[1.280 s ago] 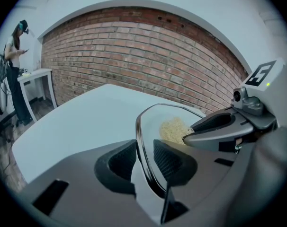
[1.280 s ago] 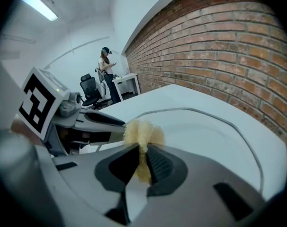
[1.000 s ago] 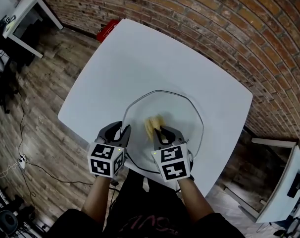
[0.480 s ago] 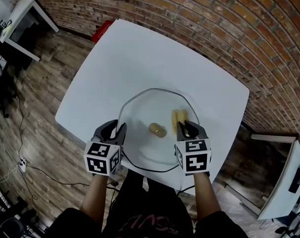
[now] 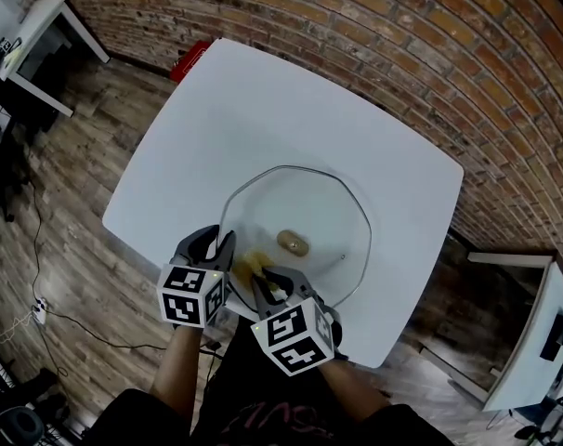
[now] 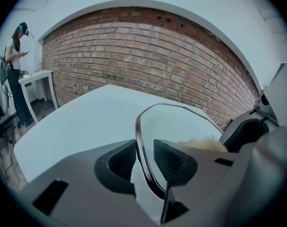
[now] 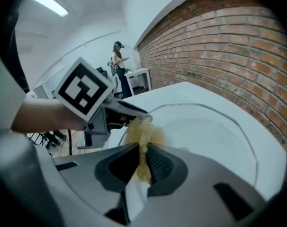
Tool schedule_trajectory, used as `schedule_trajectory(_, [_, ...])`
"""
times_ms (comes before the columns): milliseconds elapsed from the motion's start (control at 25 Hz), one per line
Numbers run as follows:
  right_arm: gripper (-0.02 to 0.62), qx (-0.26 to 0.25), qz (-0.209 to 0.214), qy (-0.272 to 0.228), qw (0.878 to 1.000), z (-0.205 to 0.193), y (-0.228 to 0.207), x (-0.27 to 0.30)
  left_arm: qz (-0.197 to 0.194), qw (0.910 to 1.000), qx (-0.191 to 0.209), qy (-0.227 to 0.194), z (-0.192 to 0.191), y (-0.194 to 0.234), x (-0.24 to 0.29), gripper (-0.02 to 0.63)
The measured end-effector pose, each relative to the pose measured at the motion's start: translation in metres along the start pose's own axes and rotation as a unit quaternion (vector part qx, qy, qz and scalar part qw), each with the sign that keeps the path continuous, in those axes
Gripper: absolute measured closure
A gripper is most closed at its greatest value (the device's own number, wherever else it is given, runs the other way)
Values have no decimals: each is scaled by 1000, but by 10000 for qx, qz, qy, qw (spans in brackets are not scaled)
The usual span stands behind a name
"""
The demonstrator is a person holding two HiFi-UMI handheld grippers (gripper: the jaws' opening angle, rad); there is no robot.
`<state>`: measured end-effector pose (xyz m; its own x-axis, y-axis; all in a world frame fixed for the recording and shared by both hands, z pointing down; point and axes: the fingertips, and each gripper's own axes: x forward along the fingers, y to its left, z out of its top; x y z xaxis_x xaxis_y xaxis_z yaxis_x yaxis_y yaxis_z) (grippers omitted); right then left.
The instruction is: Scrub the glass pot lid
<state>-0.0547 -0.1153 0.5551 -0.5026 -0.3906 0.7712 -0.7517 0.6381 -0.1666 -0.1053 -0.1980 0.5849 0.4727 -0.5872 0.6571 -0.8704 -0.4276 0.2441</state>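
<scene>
We see the left gripper (image 5: 218, 242) clamped on the rim of the round clear glass pot lid (image 5: 328, 203), which lies on the square white table (image 5: 263, 110). The right gripper (image 5: 268, 282), just beside it, pinches a yellow fibrous sponge (image 5: 254, 263) at the lid's near edge.

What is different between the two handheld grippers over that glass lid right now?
The left gripper clamps the rim of the glass lid; the right gripper clamps a yellow scrubber. The left gripper sits at the lid's edge, while the right gripper brings its scrubber over the glass just beside it. Both are shut on something and point downward.
</scene>
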Motion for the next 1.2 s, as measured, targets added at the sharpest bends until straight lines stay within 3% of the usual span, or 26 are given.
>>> schedule_trajectory(280, [541,29,-124,355,9993,-25,-12,4,5,10000,-17,-21,-2,0,-2,492])
schedule_trajectory(720, [541,517,-1122,741,9896,-61,-90,-34,19,10000,22,-8,0,0,1,492])
schedule_trajectory(920, [541,815,-1526,770,9819,-68,-122,-48,12,10000,25,-20,0,-1,2,492])
schedule_trajectory(1200, [541,962,-1578,455,9817,-64,-125,-51,0,10000,36,-42,1,-1,2,492])
